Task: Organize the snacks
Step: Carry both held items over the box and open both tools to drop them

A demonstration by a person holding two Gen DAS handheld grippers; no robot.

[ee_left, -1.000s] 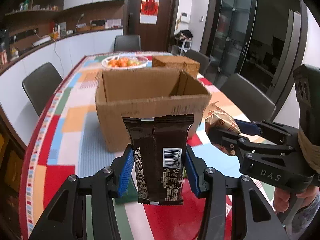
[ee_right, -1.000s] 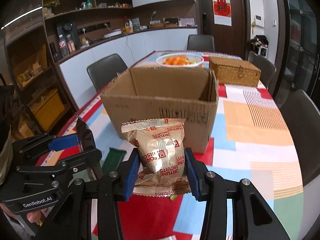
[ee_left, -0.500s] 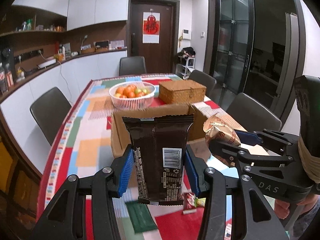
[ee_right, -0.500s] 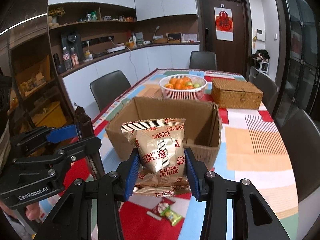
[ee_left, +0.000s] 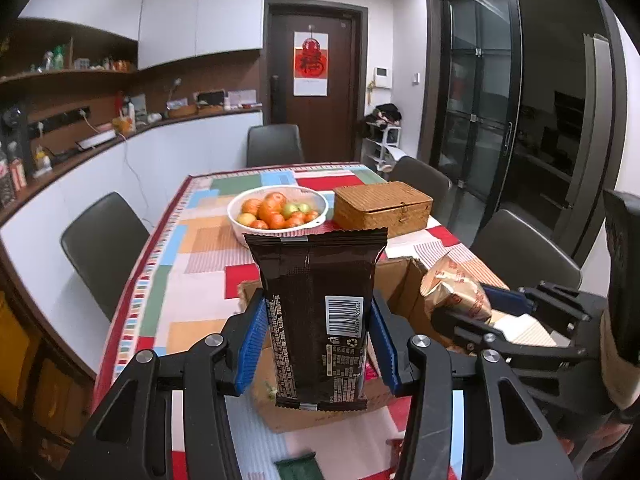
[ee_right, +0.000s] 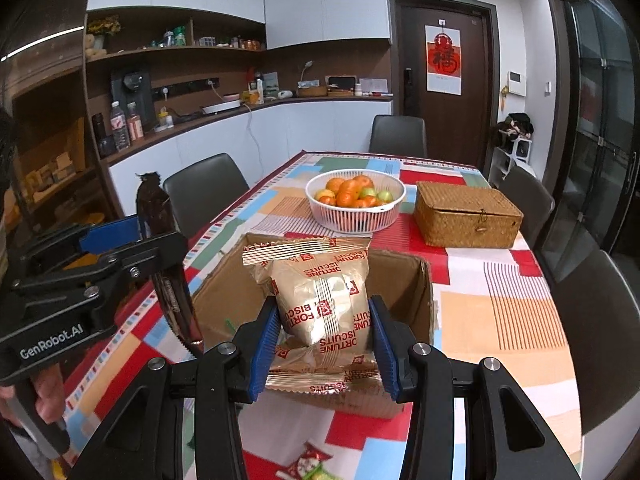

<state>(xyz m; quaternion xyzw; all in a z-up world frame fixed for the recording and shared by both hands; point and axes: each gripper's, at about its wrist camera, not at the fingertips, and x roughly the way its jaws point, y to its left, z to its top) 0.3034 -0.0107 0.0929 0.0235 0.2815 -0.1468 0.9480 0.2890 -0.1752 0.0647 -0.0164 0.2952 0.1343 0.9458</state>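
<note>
My left gripper [ee_left: 318,344] is shut on a dark brown snack packet [ee_left: 316,312] held upright, barcode side toward the camera. My right gripper [ee_right: 326,340] is shut on a gold biscuit bag [ee_right: 320,304] with red lettering. Both packets hang above the near edge of an open cardboard box [ee_right: 420,292] on the patchwork tablecloth. In the left wrist view the right gripper [ee_left: 460,312] with its gold bag [ee_left: 452,292] sits to the right, over the box [ee_left: 400,280]. The right wrist view shows the left gripper [ee_right: 160,240] and its brown packet [ee_right: 168,272] at the left.
Behind the box stand a white basket of oranges [ee_right: 356,208] and a wicker lidded box [ee_right: 466,216]. Small wrapped snacks [ee_right: 310,464] lie on the table near me, and a dark green packet [ee_left: 296,468] too. Grey chairs ring the table [ee_right: 500,320].
Both grippers have risen with their packets and moved toward the box. The box now lies lower in view and its inside shows. Neither grip has altered.
</note>
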